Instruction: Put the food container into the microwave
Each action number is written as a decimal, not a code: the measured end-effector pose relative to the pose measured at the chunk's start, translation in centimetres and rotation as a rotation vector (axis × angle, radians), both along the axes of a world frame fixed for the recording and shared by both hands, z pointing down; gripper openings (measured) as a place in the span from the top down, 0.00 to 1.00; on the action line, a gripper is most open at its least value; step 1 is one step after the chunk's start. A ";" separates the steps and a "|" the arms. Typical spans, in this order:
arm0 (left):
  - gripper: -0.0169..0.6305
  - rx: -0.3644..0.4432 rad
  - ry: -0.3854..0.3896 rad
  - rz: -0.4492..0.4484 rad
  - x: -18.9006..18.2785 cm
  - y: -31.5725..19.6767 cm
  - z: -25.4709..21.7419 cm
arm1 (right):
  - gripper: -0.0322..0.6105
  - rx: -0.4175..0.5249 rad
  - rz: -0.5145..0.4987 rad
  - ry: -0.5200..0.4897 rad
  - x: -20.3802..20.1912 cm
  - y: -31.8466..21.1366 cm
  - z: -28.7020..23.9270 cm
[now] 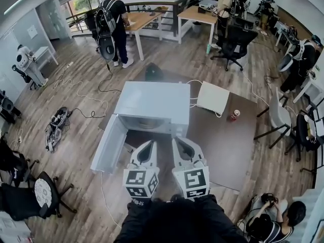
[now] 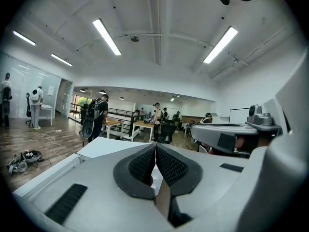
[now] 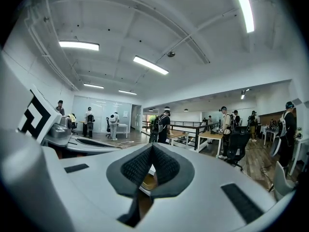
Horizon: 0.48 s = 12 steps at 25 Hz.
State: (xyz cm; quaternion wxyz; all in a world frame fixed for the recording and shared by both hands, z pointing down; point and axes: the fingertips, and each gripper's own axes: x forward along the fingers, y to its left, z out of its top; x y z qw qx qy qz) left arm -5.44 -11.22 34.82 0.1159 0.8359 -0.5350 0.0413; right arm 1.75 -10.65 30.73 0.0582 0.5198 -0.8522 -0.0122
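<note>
The white microwave [image 1: 152, 101] stands on the dark table [image 1: 223, 140] with its door [image 1: 109, 145] swung open to the left. A pale round shape lies in its dim cavity [image 1: 145, 123]; whether that is the food container I cannot tell. My left gripper [image 1: 148, 144] [image 2: 155, 148] and right gripper [image 1: 178, 140] [image 3: 152, 147] sit side by side just in front of the opening, pointing at it. Both have their ribbed pads pressed together at the tips, with nothing held. Below the right tips, a white rim with brown inside [image 3: 146, 181] peeks through the gap.
A flat white box [image 1: 213, 97] with a cable and a red can [image 1: 234, 116] rest on the table right of the microwave. Cables and gear [image 1: 56, 123] lie on the wooden floor at left. A seated person [image 1: 276, 221] is at lower right; others stand by far desks.
</note>
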 end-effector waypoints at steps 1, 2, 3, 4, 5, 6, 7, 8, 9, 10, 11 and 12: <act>0.92 0.001 -0.001 0.001 0.0 -0.1 0.0 | 0.91 0.000 0.001 0.000 0.0 0.0 0.0; 0.92 0.001 -0.002 0.003 0.0 -0.2 -0.1 | 0.91 0.000 0.003 -0.001 0.0 -0.1 0.0; 0.92 0.002 -0.003 0.005 0.0 -0.2 -0.1 | 0.91 -0.001 0.005 -0.001 0.1 -0.1 0.0; 0.92 0.003 -0.003 0.007 0.1 -0.3 -0.2 | 0.91 -0.001 0.008 -0.003 0.2 -0.2 0.1; 0.92 0.004 -0.003 0.009 0.2 -0.3 -0.2 | 0.91 -0.001 0.011 -0.005 0.3 -0.2 0.1; 0.92 0.004 -0.003 0.011 0.3 -0.4 -0.1 | 0.91 -0.001 0.013 -0.006 0.3 -0.3 0.2; 0.92 0.003 -0.002 0.012 0.3 -0.4 0.0 | 0.91 -0.002 0.015 -0.006 0.4 -0.3 0.2; 0.92 0.003 -0.002 0.013 0.4 -0.4 0.1 | 0.91 -0.002 0.016 -0.007 0.4 -0.3 0.3; 0.92 0.002 -0.002 0.014 0.4 -0.3 0.2 | 0.91 -0.002 0.017 -0.008 0.4 -0.2 0.3; 0.92 0.002 -0.002 0.015 0.5 -0.3 0.2 | 0.91 -0.002 0.018 -0.009 0.5 -0.2 0.4; 0.92 0.002 -0.002 0.017 0.6 -0.3 0.2 | 0.92 -0.003 0.020 -0.010 0.5 -0.2 0.4; 0.92 0.001 -0.002 0.019 0.7 -0.3 0.2 | 0.91 -0.004 0.022 -0.011 0.6 -0.2 0.4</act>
